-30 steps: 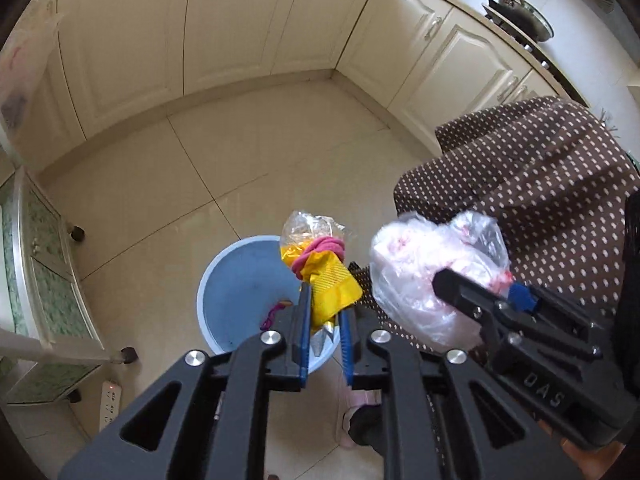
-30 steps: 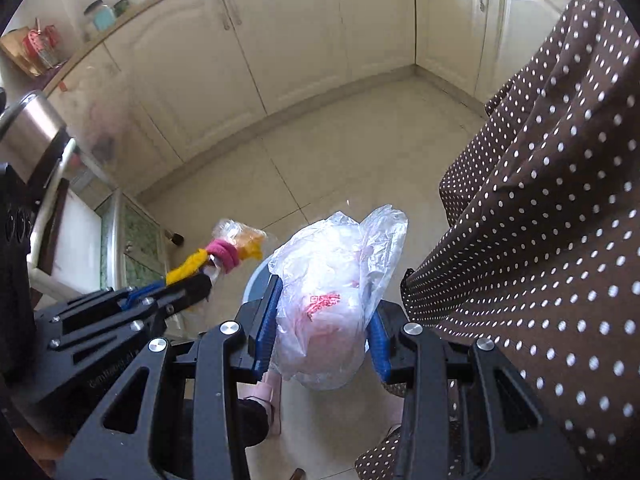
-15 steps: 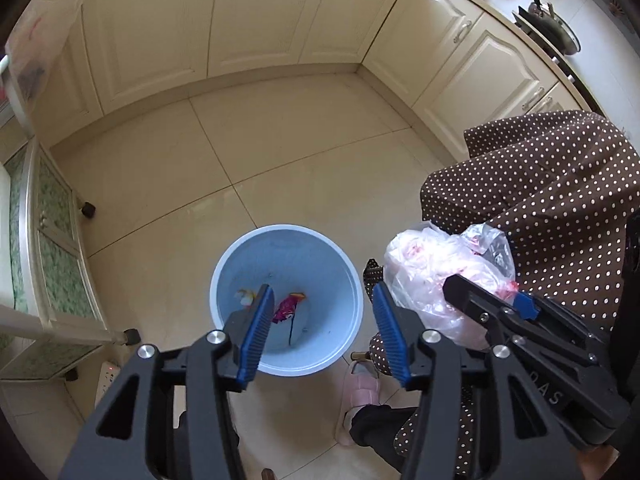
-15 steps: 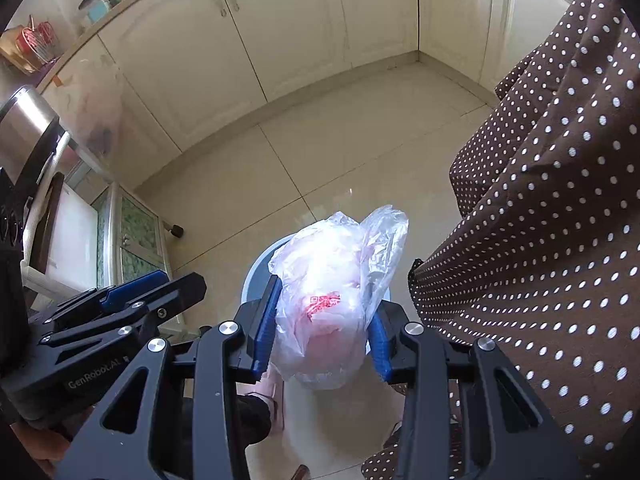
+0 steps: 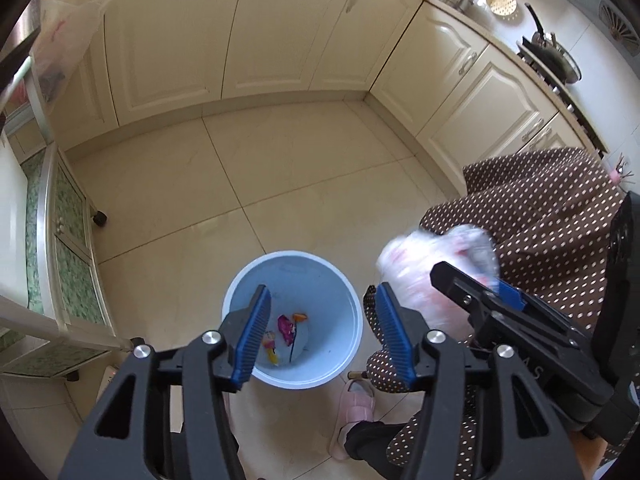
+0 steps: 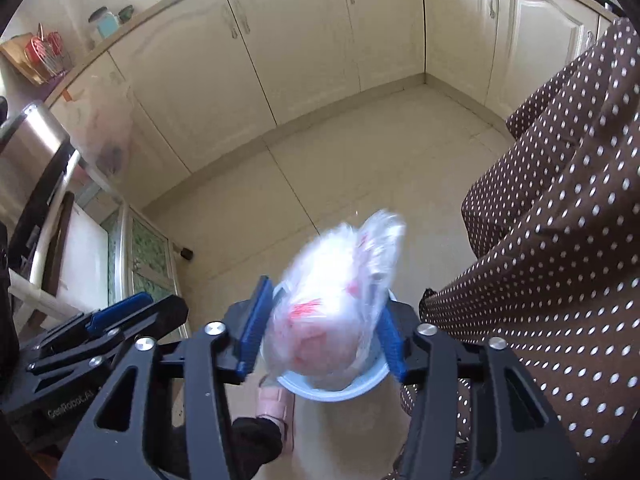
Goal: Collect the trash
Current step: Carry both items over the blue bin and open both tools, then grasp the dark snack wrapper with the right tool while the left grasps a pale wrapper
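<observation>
Tongs on the right [image 6: 320,336] stand spread around a blurred, crumpled white plastic bag [image 6: 332,300], directly above the round pale-blue plastic bin [image 5: 356,312]; left tongs [image 5: 322,340] hang apart, empty, over its near rim.

Cream cabinets [image 5: 280,28] line the top of the frame above a tiled floor [image 5: 248,184]. A pan [image 5: 554,54] sits upper right on the worktop [image 5: 460,4]. A dotted skirt [image 5: 552,216] fills the right; a pink slipper [image 5: 356,408] shows bottom centre.
</observation>
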The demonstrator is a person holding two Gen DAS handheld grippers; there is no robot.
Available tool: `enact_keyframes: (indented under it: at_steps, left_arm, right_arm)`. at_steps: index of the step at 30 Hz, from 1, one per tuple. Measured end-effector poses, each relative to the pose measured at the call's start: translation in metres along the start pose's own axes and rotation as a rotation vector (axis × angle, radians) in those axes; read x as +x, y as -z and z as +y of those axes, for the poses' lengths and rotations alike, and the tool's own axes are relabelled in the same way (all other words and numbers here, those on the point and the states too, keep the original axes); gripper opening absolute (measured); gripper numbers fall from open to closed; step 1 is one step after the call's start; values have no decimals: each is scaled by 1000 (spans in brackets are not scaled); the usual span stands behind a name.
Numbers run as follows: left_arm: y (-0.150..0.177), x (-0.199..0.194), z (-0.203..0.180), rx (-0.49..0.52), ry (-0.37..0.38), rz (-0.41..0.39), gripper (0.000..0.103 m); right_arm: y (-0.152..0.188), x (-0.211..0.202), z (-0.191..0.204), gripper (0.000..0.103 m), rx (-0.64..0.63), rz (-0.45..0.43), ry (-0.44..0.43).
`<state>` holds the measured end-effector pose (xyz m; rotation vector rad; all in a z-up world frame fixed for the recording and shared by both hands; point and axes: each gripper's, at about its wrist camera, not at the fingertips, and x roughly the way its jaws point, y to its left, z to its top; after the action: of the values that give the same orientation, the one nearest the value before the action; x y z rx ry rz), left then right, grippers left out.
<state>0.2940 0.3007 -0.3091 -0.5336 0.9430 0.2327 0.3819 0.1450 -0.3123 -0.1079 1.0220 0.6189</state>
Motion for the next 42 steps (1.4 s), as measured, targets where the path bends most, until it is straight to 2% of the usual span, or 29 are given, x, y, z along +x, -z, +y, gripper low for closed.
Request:
enact_keyframes:
  at_steps: [6, 12, 18, 25, 30, 33, 36, 42]
  left_arm:
    - [-3, -28, -11, 18, 18, -39, 54]
    - [-2, -67, -50, 87, 68, -94, 55]
    - [6, -110, -112, 164, 172, -153, 61]
    - [31, -137, -209, 344, 270, -164, 62]
    - [51, -138, -285, 488, 308, -145, 63]
    - [59, -128, -322, 558, 318, -113, 64]
    - [66, -115, -353, 618, 311, -89, 64]
    - [62, -83, -390, 657, 296, -52, 64]
  right_arm:
    - [-3, -32, 2, 56, -17, -58, 20]
    - [0, -102, -4, 57, -32, -181, 83]
    - [21, -201, -27, 61, -15, -362, 195]
    - [55, -287, -83, 65, 69, -486, 331]
    - [76, -315, -141, 70, 164, -494, 493]
    - [85, -326, -182, 70, 257, -474, 504]
    - [90, -333, -206, 72, 301, -471, 509]
    - [93, -336, -233, 72, 350, -452, 502]
